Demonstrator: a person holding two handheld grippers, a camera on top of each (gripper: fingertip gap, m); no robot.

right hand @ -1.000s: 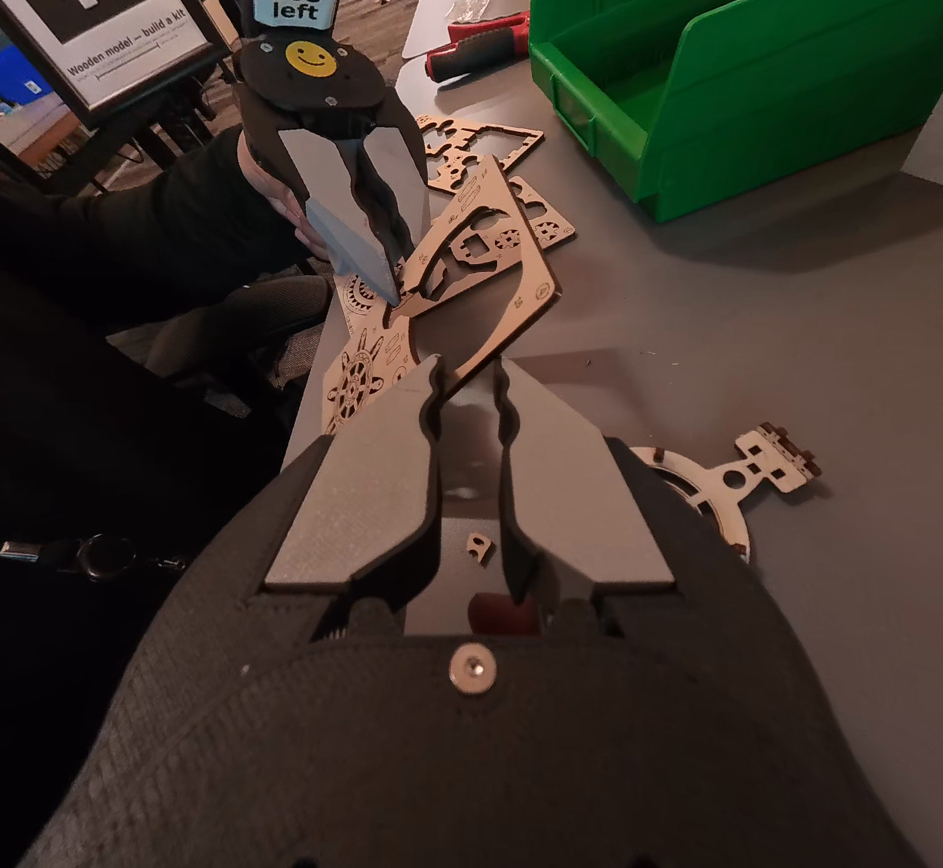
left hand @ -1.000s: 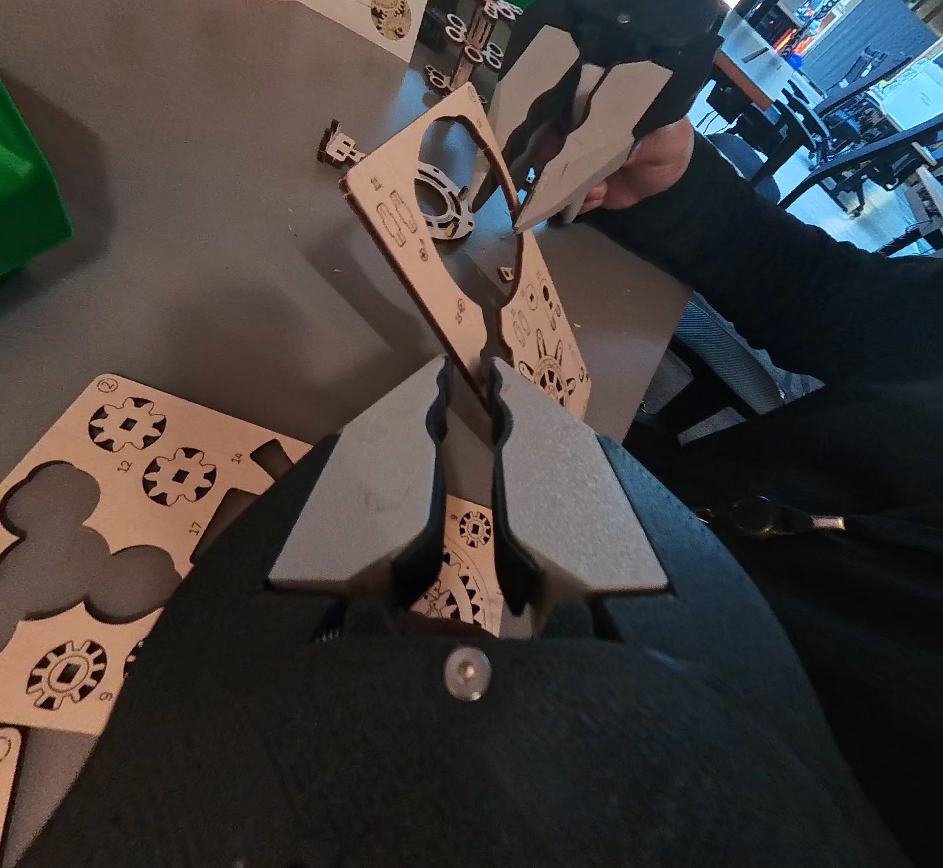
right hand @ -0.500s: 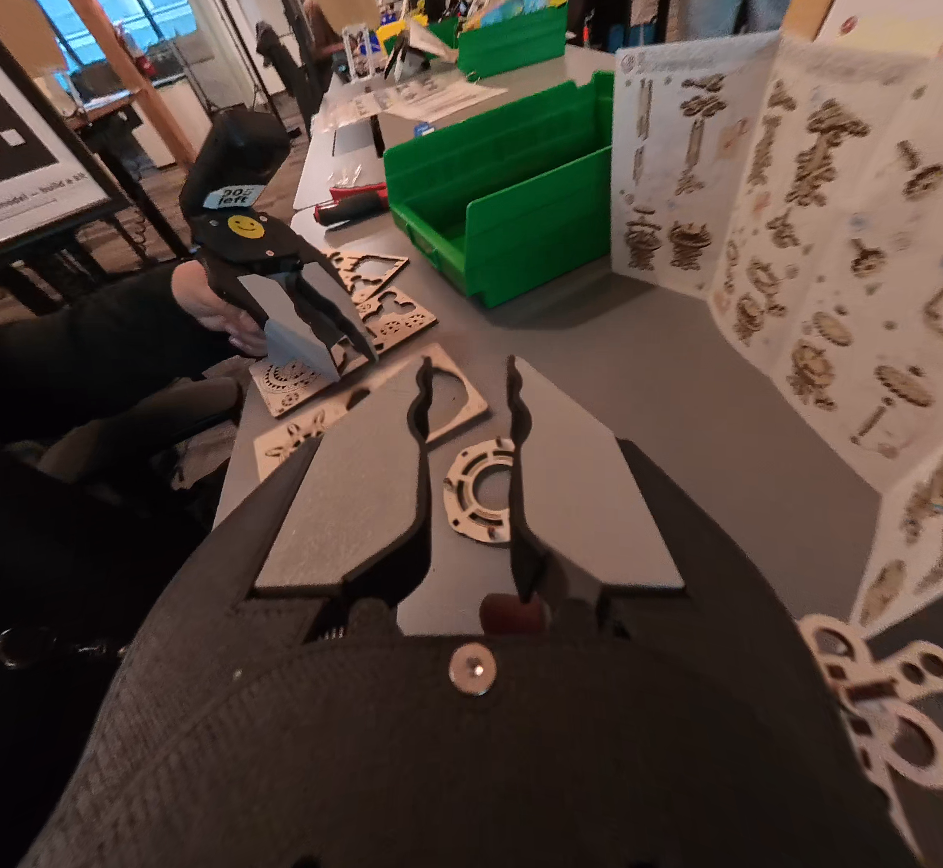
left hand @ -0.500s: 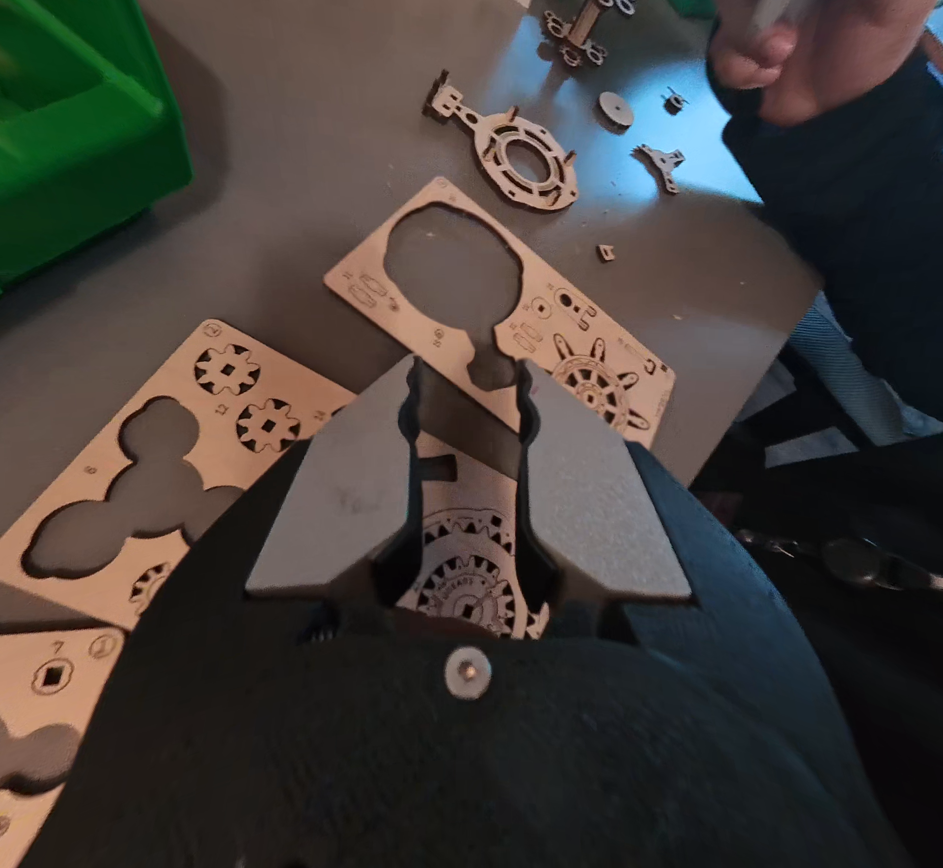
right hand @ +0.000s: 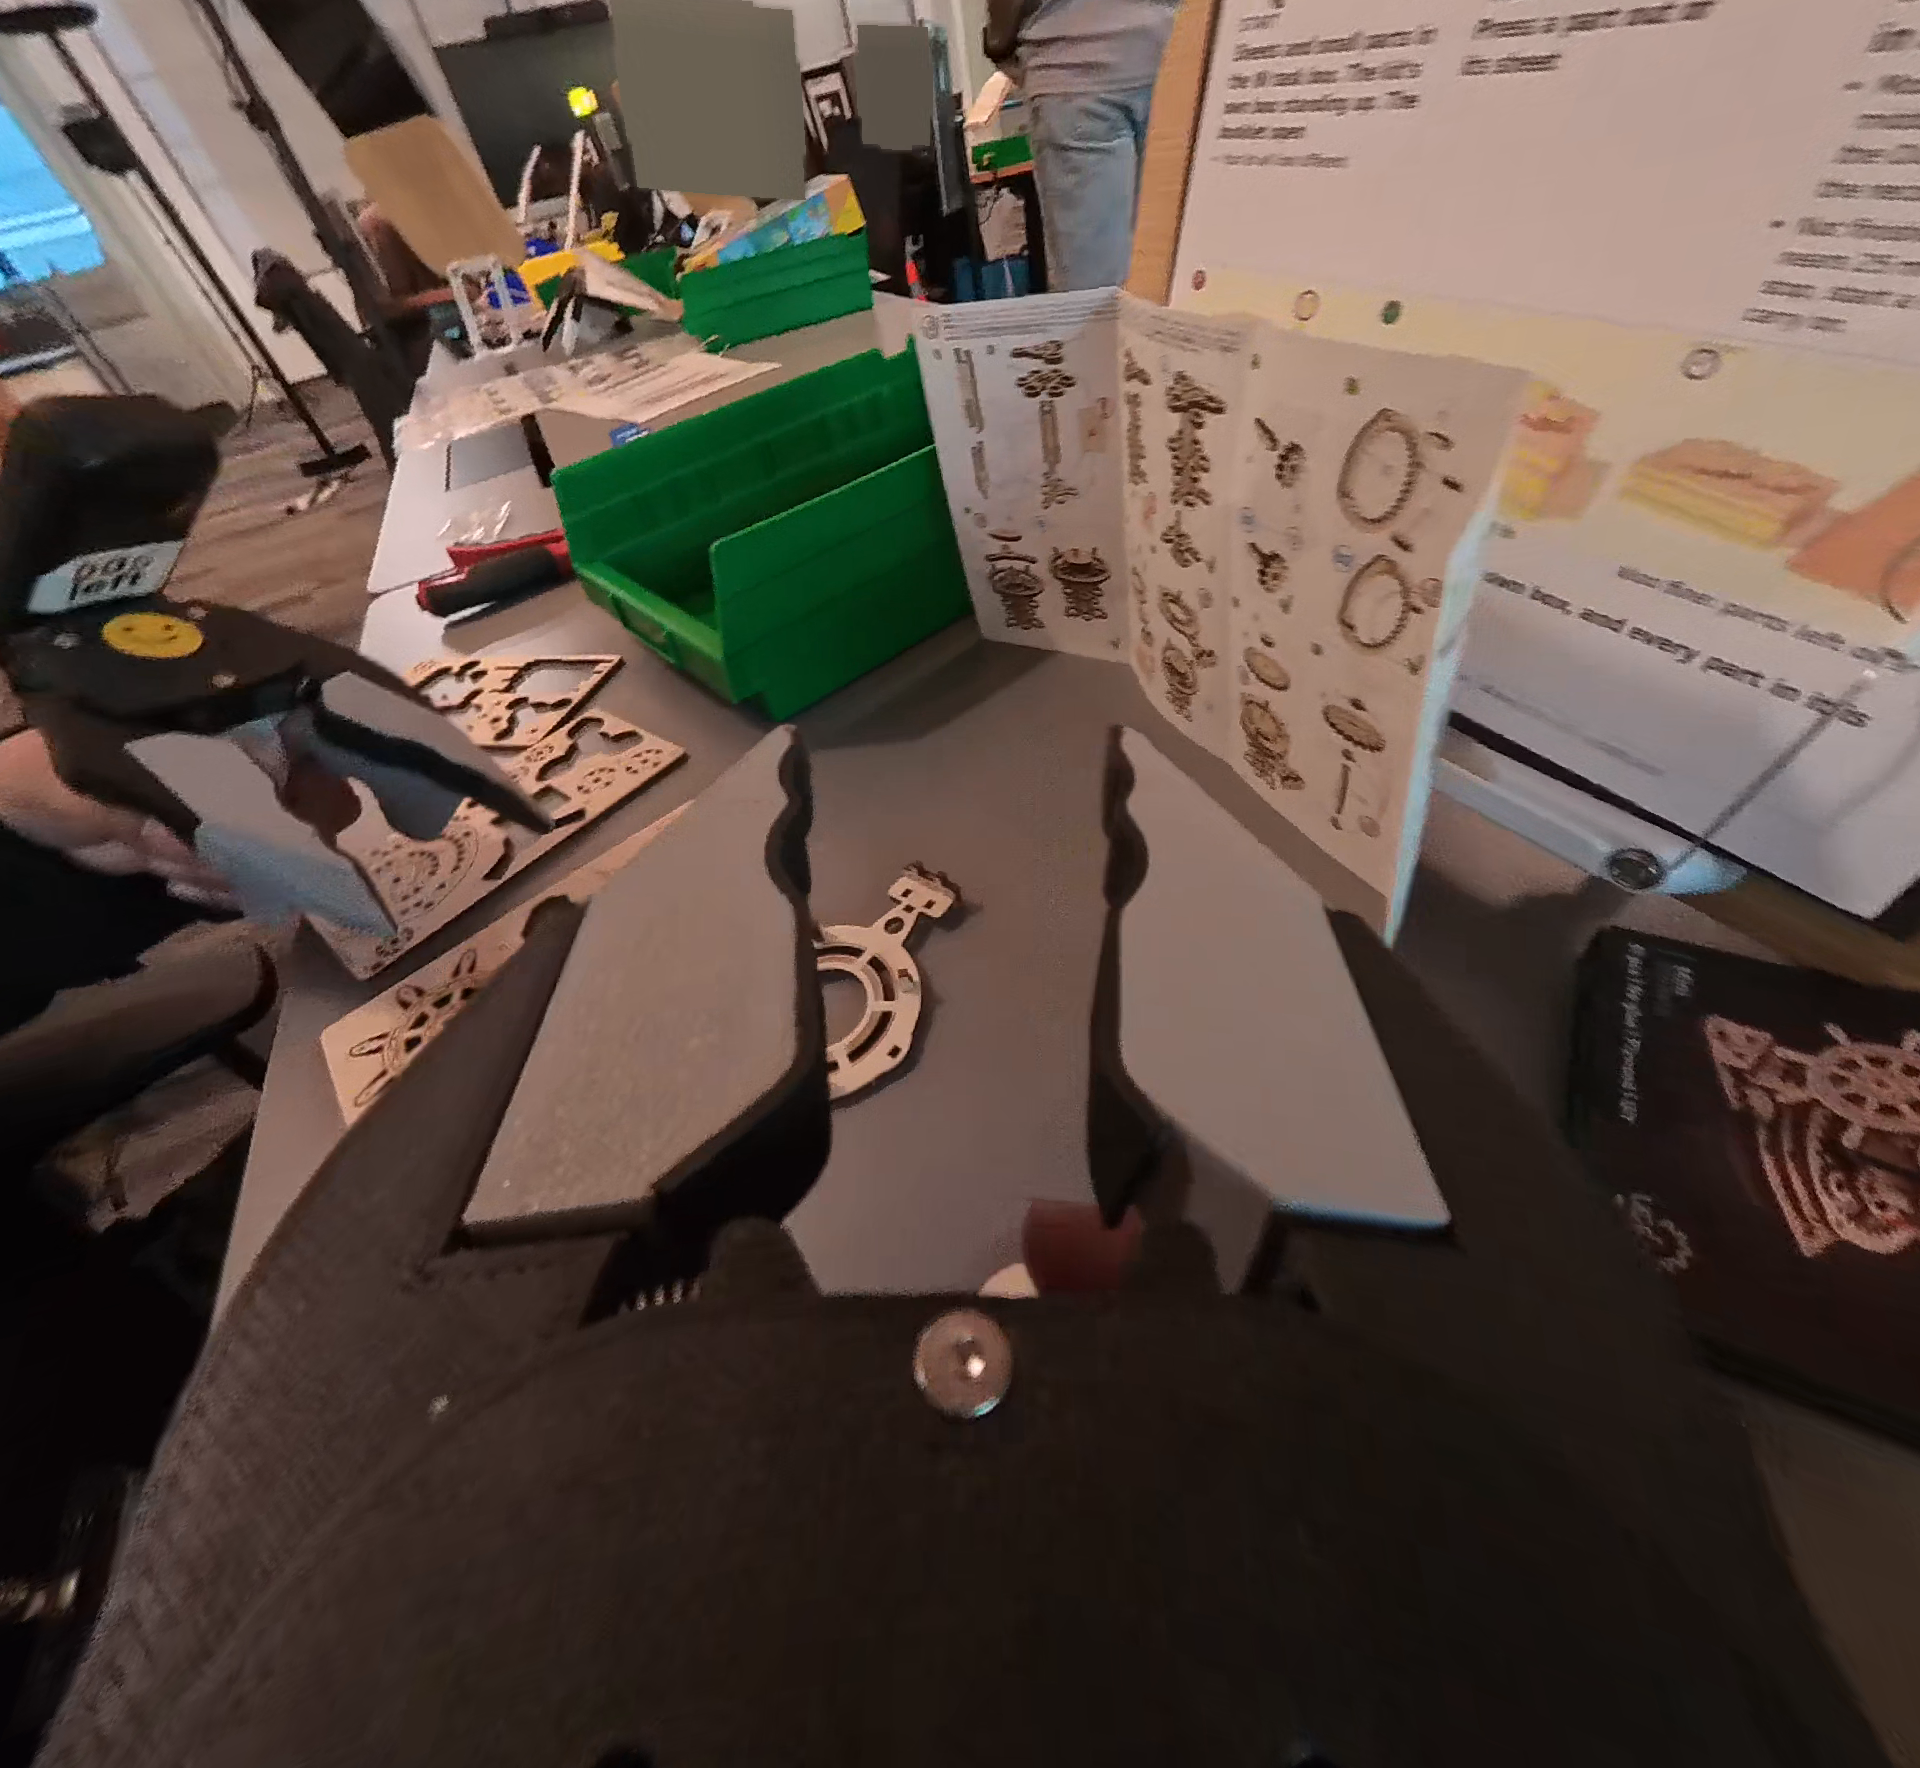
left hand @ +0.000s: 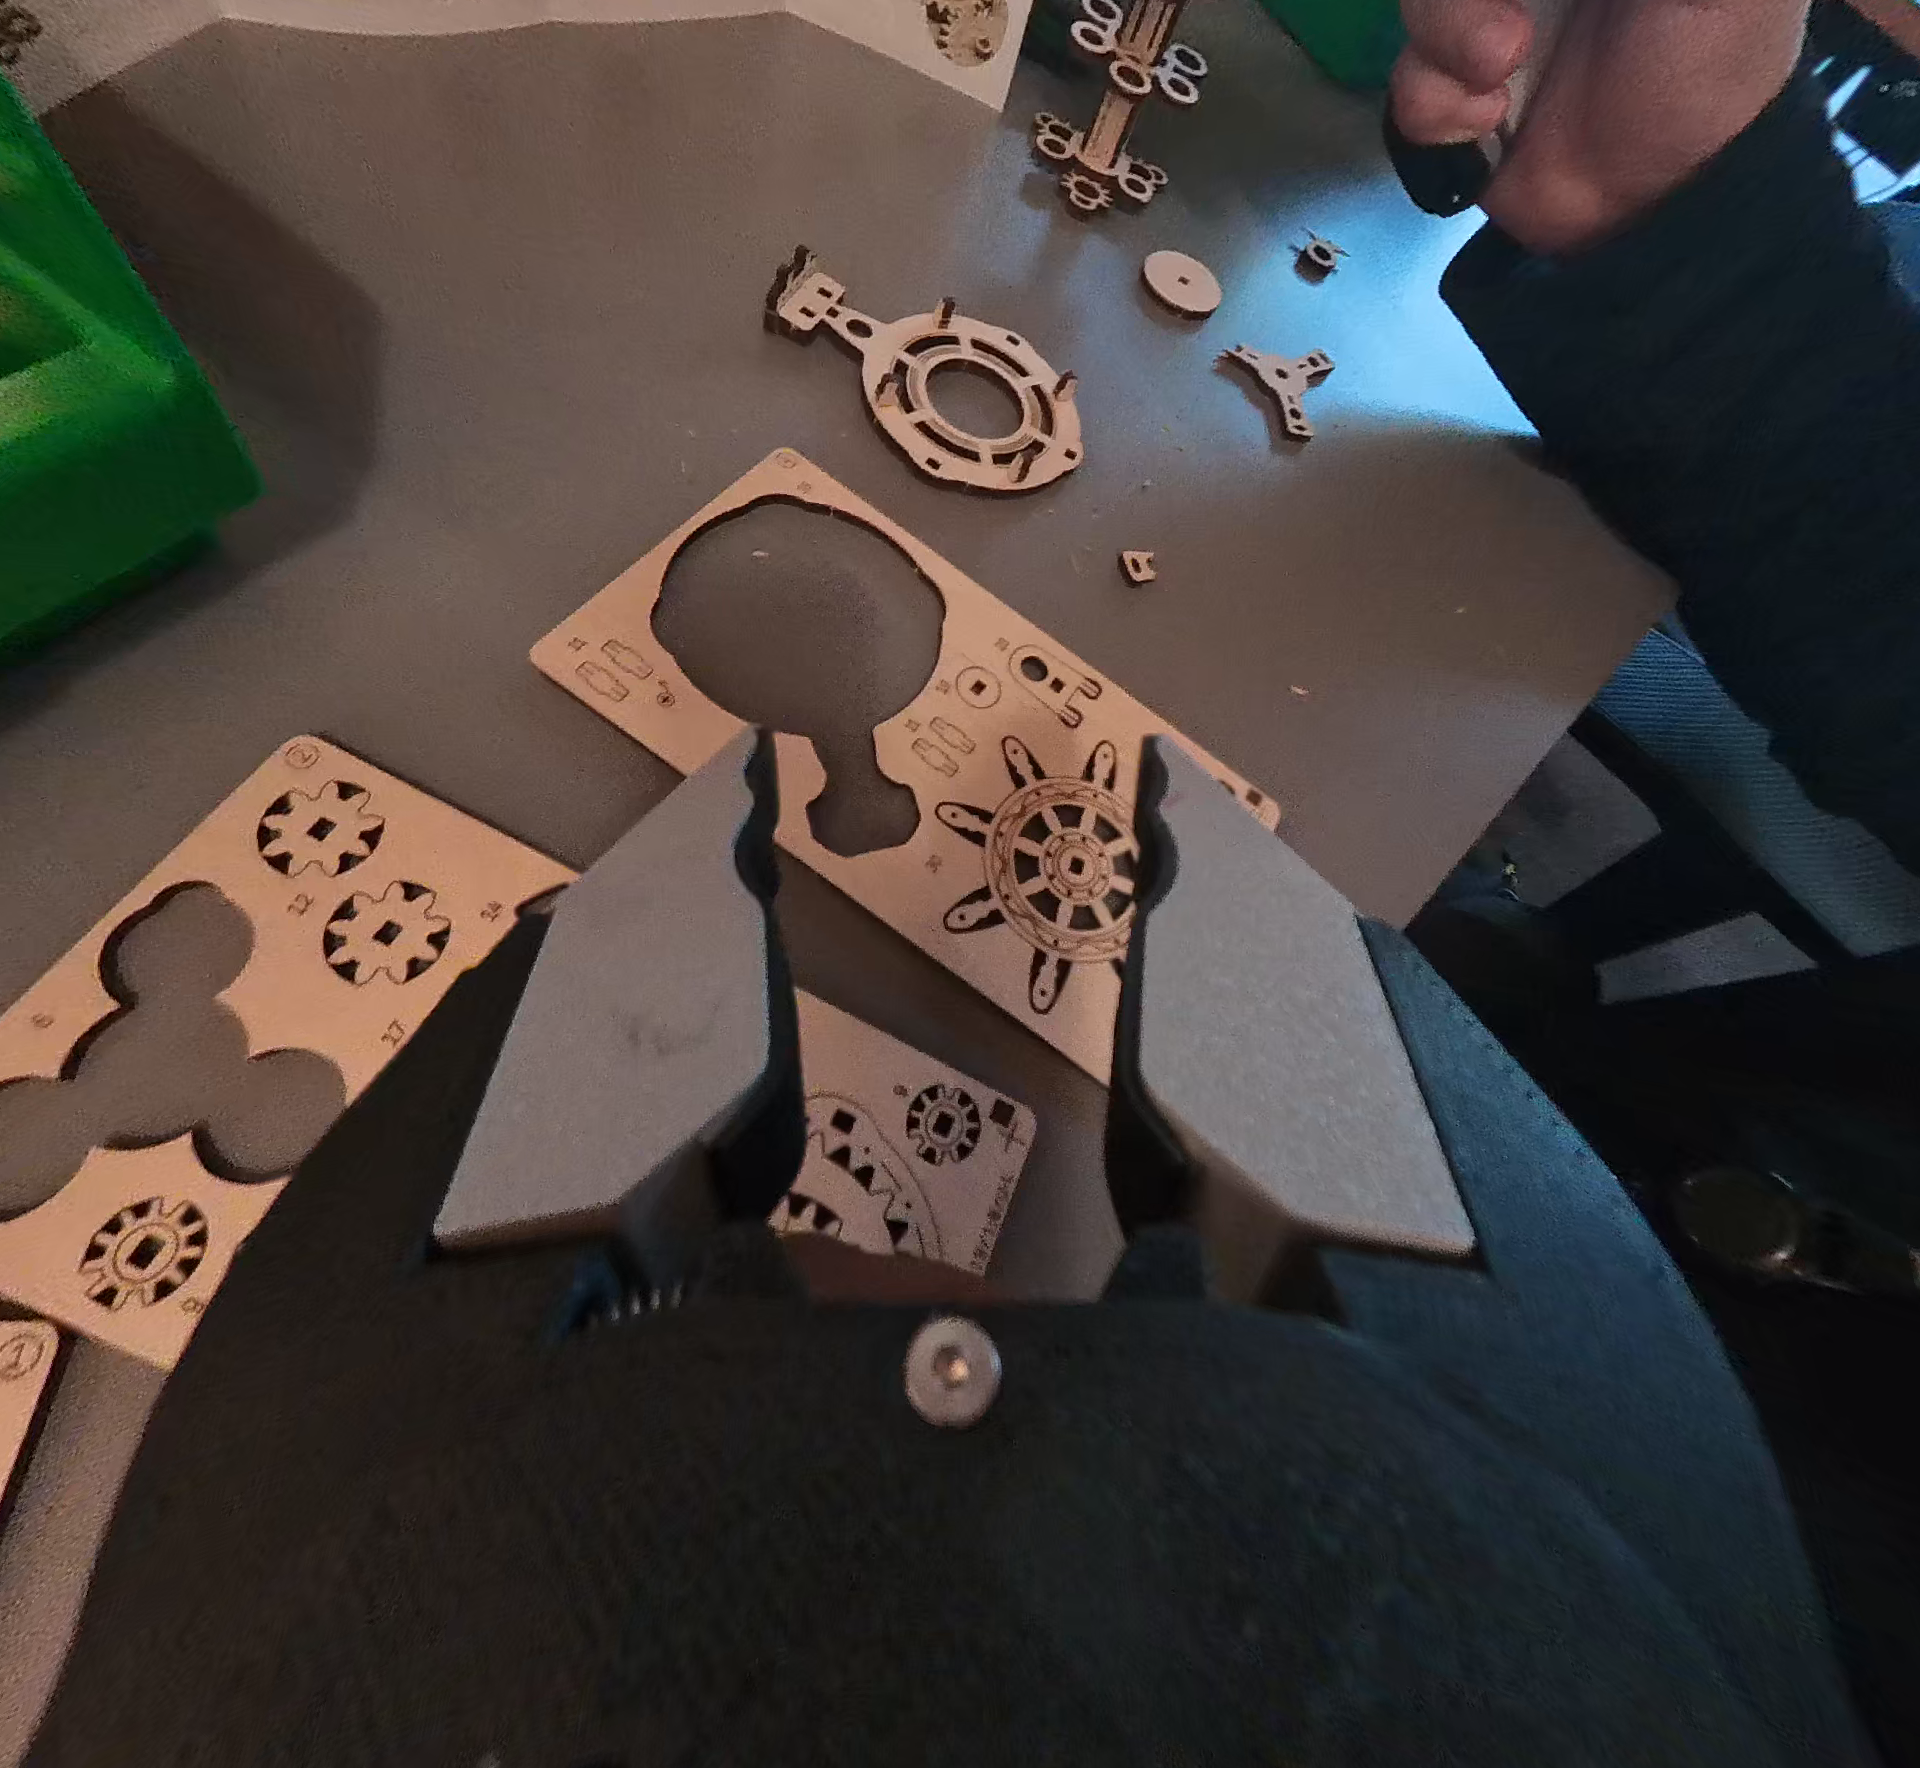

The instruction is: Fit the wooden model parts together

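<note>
While hovering above the wooden sheets [left hand: 914,762], left tongs [left hand: 951,752] gape wide, empty, right tongs [right hand: 951,747] likewise spread, holding nothing

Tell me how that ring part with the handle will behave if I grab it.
The ring part looks thin and slotted, so probably light and easily snapped. It lies flat on the table, likely hard to get under. Its upright pegs may catch a finger.
</note>
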